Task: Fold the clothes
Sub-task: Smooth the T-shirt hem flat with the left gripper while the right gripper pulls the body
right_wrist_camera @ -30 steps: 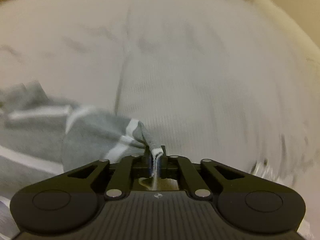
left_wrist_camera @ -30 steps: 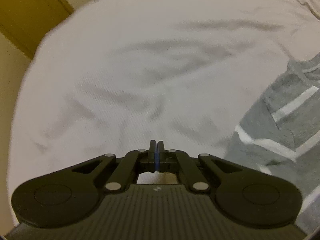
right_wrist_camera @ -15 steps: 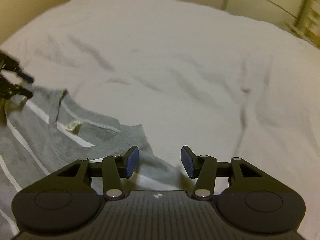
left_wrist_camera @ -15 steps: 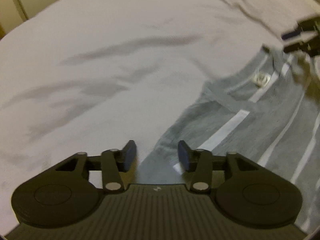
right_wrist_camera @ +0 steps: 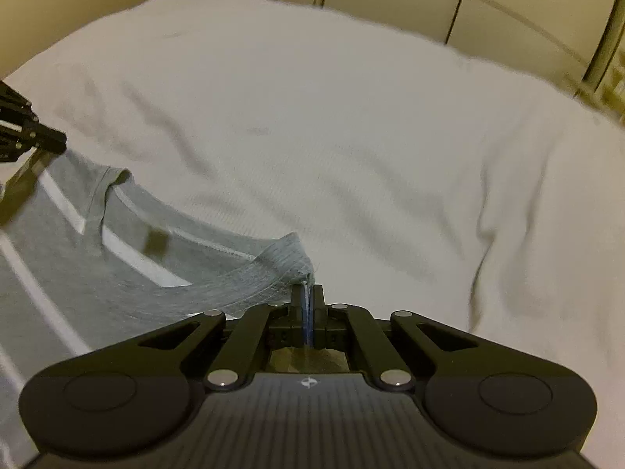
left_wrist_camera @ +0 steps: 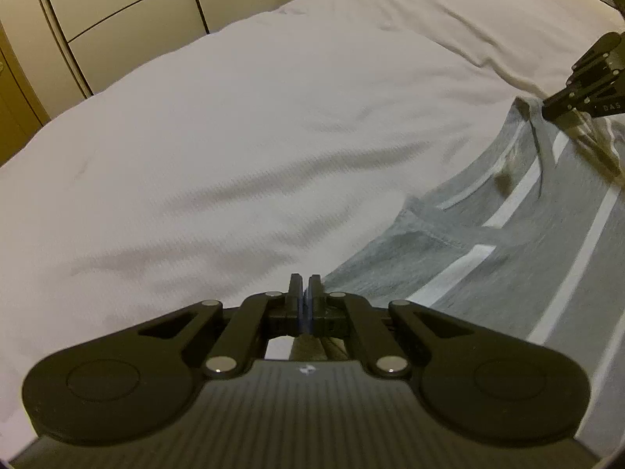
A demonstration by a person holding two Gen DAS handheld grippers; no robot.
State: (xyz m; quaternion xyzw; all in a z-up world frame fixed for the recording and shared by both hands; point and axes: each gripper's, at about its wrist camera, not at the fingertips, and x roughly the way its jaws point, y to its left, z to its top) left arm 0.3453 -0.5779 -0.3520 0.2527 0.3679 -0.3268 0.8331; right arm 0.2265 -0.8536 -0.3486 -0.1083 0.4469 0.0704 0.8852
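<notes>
**Both grippers at the shoulders of a grey striped shirt**

The grey shirt with white stripes (left_wrist_camera: 519, 258) lies on the near part of the white bedspread (left_wrist_camera: 242, 125), neckline facing the far side, where a wide stretch of wrinkled cover lies open. The right gripper (right_wrist_camera: 308, 293) is low over the cover, its jaws clenched on a bunched corner of the shirt's shoulder, the fabric pulled taut toward it. The left gripper (left_wrist_camera: 304, 285) has its jaws pressed together at the other shoulder edge; whether cloth is pinched between them I cannot tell. Each gripper shows at the border of the other's view, the collar between them. Beyond the bed stand pale wardrobe doors (left_wrist_camera: 129, 4).
</notes>
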